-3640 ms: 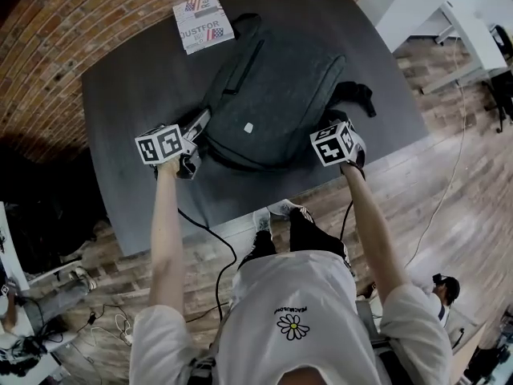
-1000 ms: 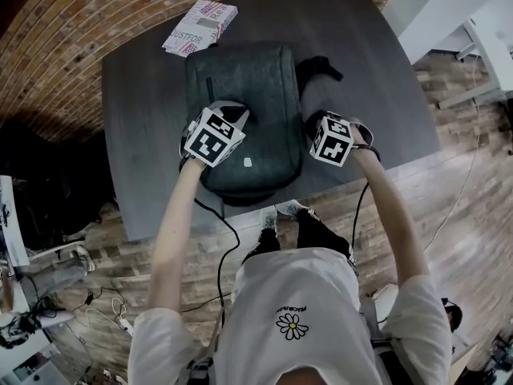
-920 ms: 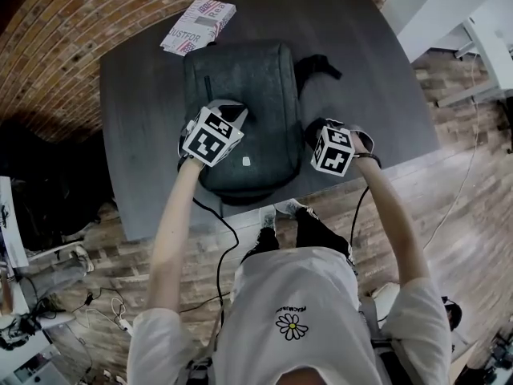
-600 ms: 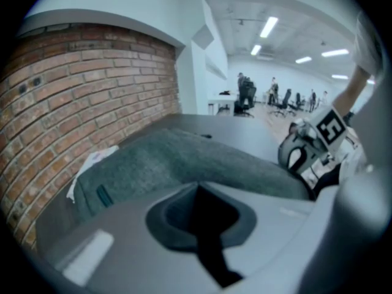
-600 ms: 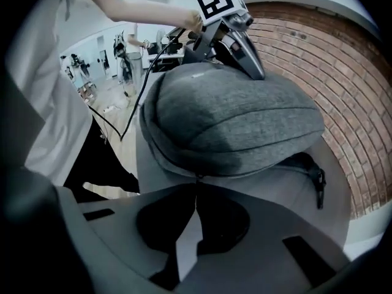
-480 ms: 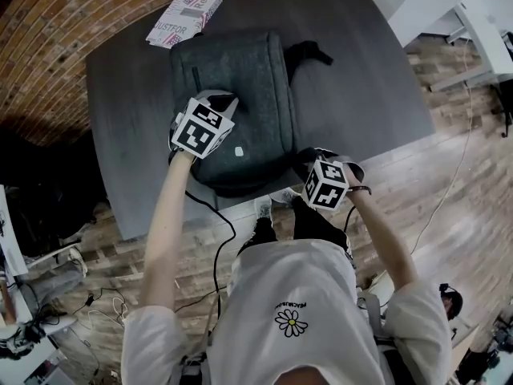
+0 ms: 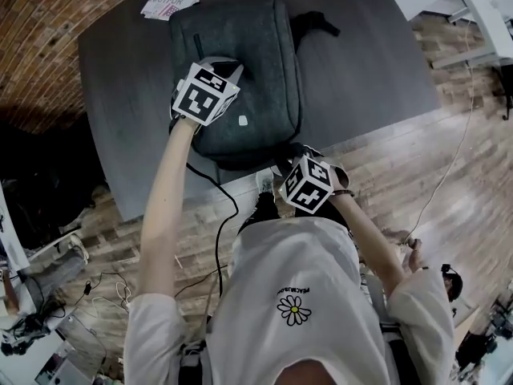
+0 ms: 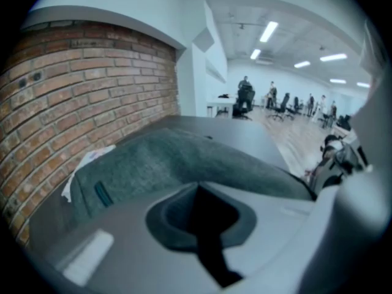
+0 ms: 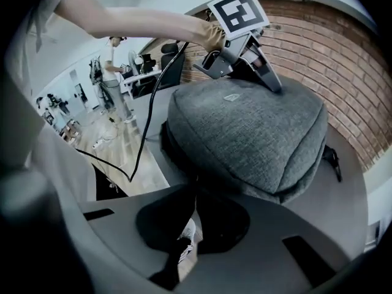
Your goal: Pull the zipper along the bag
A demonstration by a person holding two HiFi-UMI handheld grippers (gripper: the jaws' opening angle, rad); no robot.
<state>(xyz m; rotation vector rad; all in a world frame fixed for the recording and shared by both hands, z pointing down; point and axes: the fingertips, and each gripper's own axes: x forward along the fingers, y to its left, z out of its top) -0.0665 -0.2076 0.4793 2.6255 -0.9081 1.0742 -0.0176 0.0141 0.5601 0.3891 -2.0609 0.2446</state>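
Dark table, grey bag lying flat. Left tool closed, pinning bag's top. Right tool closed at near seam, zipper pull likely pinched, unseen. Mid-pull; next, follow the seam round the corner.

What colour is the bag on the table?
The bag is dark heathered grey, with black trim along its edge. The right gripper view shows it best.

Both my views bulge and go black at the rounded edges, ceiling strip lights glare white, my near jaws blur, and the bag lies dim under even, soft-shadowed light.
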